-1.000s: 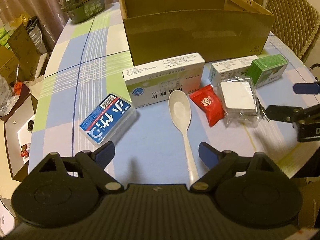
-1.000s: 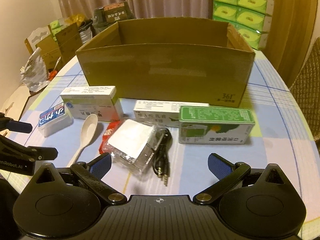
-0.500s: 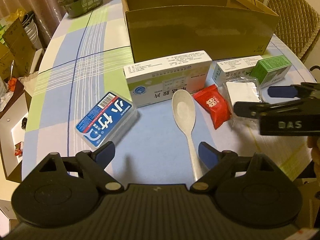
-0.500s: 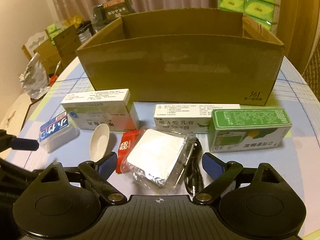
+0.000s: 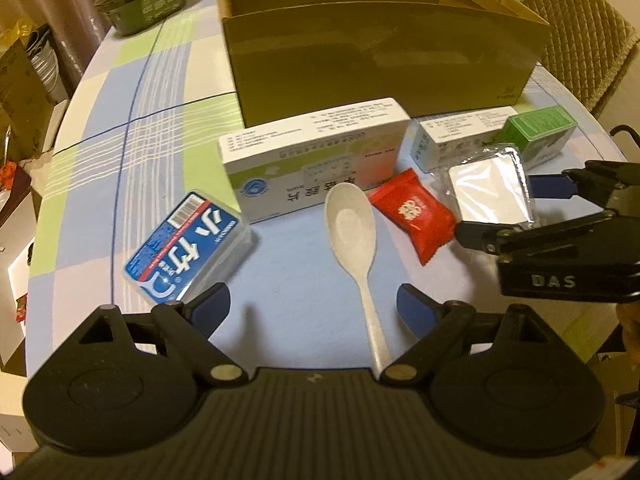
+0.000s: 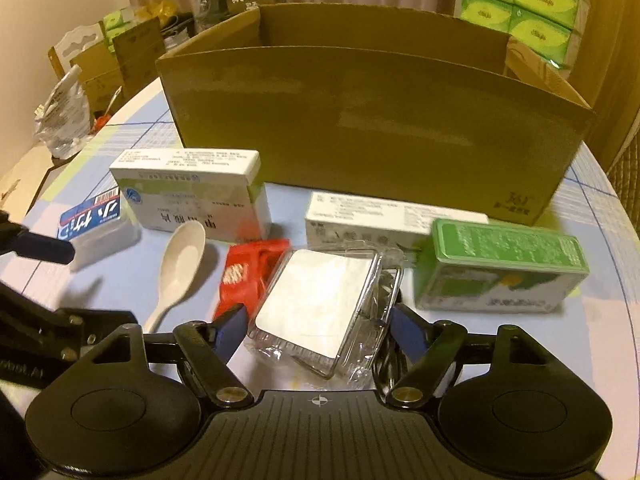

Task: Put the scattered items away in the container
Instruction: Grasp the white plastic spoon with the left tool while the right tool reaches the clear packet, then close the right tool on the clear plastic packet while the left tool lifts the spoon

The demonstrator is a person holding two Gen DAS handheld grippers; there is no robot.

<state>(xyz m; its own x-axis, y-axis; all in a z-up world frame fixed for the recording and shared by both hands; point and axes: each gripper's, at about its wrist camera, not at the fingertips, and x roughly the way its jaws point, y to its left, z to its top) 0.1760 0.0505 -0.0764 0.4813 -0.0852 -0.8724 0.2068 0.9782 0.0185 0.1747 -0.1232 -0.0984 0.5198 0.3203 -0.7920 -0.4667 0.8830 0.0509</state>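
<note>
A checked tablecloth-covered table (image 5: 168,92) carries a cardboard box (image 5: 380,60), 3 cartons, a spoon (image 5: 352,232).

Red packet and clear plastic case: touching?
Touching. Right wrist view: the clear plastic case overlaps the red packet edge, no gap.

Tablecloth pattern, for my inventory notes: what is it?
The tablecloth is checked in pale blue, green and white with thin dark lines; clearest in the left wrist view.

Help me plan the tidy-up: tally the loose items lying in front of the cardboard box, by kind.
Cartons, two white and one green: 3
Clear plastic cases, blue-label and white-label: 2
White spoon: 1
Red sachet: 1
Black cable, mostly hidden: 1
Total: 8
</note>
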